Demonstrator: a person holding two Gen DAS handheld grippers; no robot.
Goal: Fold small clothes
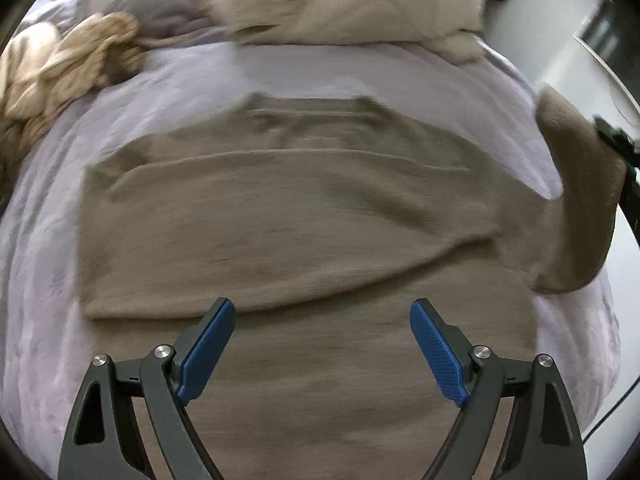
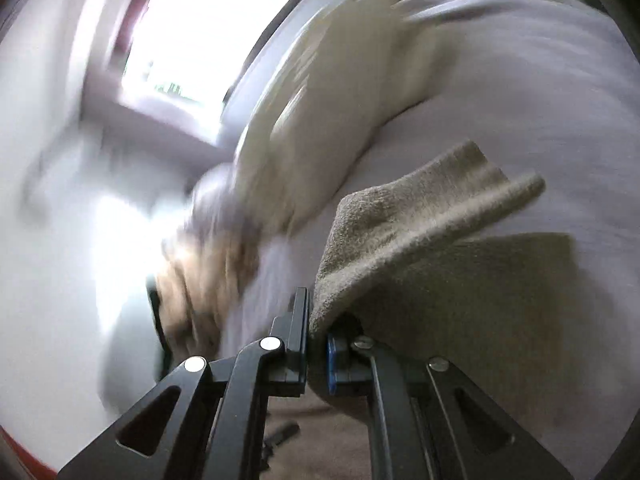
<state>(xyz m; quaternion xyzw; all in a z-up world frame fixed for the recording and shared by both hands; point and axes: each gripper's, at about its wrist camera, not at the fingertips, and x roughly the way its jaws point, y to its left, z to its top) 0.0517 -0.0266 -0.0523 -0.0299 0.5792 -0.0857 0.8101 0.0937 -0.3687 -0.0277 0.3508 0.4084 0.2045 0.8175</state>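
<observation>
A taupe knitted sweater (image 1: 288,216) lies flat on a lilac bedsheet (image 1: 280,68), its left sleeve folded across the body. My left gripper (image 1: 322,348) hovers open over the sweater's lower part, blue pads wide apart with nothing between them. The right sleeve (image 1: 580,200) is lifted off the bed at the right edge, where my right gripper (image 1: 618,148) grips it. In the right wrist view my right gripper (image 2: 318,340) is shut on that sleeve (image 2: 408,220), which drapes up and over the fingers. The rest of the sweater (image 2: 500,300) lies below it.
A cream quilt (image 1: 352,4) is bunched along the far side of the bed. A tan and cream striped garment (image 1: 68,64) lies crumpled at the far left. The right wrist view, heavily blurred, shows a bright window (image 2: 216,24) and white wall.
</observation>
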